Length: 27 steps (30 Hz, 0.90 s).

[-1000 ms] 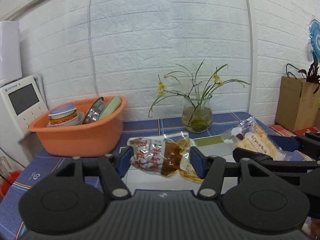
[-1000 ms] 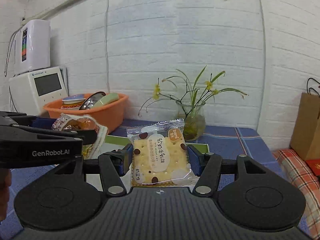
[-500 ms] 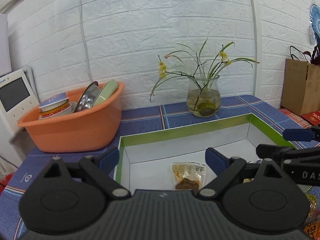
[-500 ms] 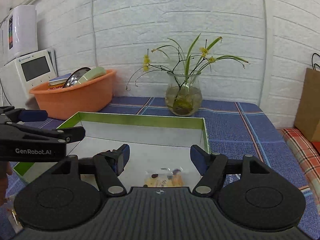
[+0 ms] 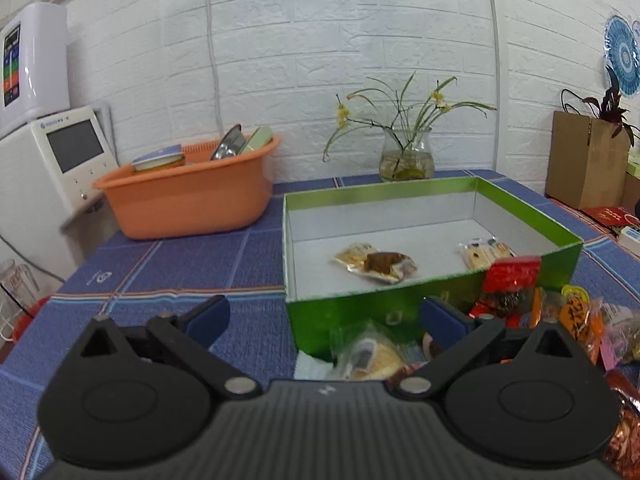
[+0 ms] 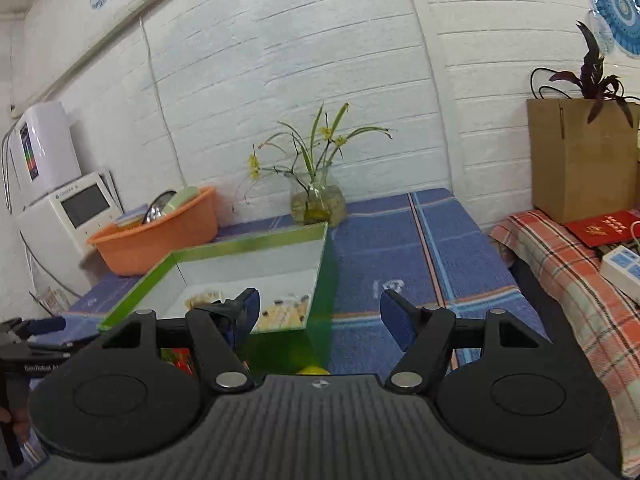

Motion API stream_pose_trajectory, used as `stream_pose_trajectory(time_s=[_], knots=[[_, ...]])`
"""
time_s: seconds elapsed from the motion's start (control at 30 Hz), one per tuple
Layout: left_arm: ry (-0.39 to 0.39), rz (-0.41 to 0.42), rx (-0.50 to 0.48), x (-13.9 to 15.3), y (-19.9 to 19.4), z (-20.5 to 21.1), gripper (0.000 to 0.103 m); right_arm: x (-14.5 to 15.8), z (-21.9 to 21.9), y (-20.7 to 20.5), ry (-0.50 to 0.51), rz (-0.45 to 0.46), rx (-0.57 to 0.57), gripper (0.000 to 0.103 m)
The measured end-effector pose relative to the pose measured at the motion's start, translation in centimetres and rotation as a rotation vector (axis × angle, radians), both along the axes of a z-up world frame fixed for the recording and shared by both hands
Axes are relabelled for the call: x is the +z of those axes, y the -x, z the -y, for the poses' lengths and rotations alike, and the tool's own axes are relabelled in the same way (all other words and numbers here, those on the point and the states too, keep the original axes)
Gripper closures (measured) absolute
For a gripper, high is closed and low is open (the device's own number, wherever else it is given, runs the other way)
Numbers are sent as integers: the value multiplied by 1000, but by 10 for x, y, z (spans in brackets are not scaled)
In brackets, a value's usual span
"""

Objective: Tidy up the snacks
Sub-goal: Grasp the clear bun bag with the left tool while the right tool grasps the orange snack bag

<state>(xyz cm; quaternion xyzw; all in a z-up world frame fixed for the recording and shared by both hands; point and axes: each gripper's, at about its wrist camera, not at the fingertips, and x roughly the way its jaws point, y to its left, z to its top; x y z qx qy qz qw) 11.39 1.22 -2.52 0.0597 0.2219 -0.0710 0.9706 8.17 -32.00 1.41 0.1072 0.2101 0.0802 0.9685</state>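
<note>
A green box (image 5: 436, 196) with a white inside stands on the blue cloth. In it lie a brown snack packet (image 5: 376, 264) and a cookie packet (image 5: 484, 254). My left gripper (image 5: 326, 318) hovers before the box's near wall with its jaws opening. A pale packet (image 5: 372, 356) from the snack pile (image 5: 560, 312) lies below them, not pressed by the pads. My right gripper (image 6: 320, 314) stands open at the box's (image 6: 140, 296) near right corner with nothing held. The cookie packet (image 6: 284, 312) shows beyond it. The left gripper (image 6: 36, 328) is at that view's left edge.
An orange basin (image 5: 188, 196) with dishes sits left of the box, with a white appliance (image 5: 52, 160) beyond it. A glass vase (image 5: 406, 156) with flowers stands behind the box. At the right are a paper bag (image 5: 584, 164), a plaid cloth (image 6: 568, 272) and a power strip (image 6: 624, 264).
Both grippers let go of their packets, which now lie in the green box. Both pulled back from over the box, and the left one now sits above the snack pile.
</note>
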Motion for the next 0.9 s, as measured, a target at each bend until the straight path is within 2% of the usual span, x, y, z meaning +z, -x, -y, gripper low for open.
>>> stream_pose_trajectory(time_s=[0.13, 0.3, 0.37, 0.43, 0.5, 0.63, 0.67, 0.7, 0.73, 0.8, 0.9], knots=[[-35, -43, -2, -15, -7, 13, 2, -19, -11, 16, 112, -45, 37, 0], [9, -116, -1, -32, -20, 18, 3, -26, -34, 5, 138, -81, 145, 0], [19, -146, -21, -38, -24, 19, 7, -28, -51, -5, 197, -102, 184, 0], [37, -175, -34, -43, -28, 18, 28, -32, -70, -13, 282, -121, 236, 0], [49, -176, -32, -44, -29, 16, 29, -37, -88, -20, 363, -133, 302, 0], [23, -169, -52, -45, -27, 15, 37, -53, -114, -29, 535, -122, 423, 0], [22, -169, -57, -44, -27, 14, 38, -57, -118, -30, 575, -114, 432, 7], [22, -169, -60, -43, -25, 12, 39, -58, -119, -29, 579, -106, 447, 20], [24, -169, -62, -42, -23, 10, 41, -56, -118, -28, 583, -103, 440, 27], [28, -163, -54, -40, -17, 5, 44, -52, -114, -26, 573, -114, 425, 27], [52, -149, -39, -34, -4, -6, 46, -50, -107, -16, 539, -84, 375, 28]])
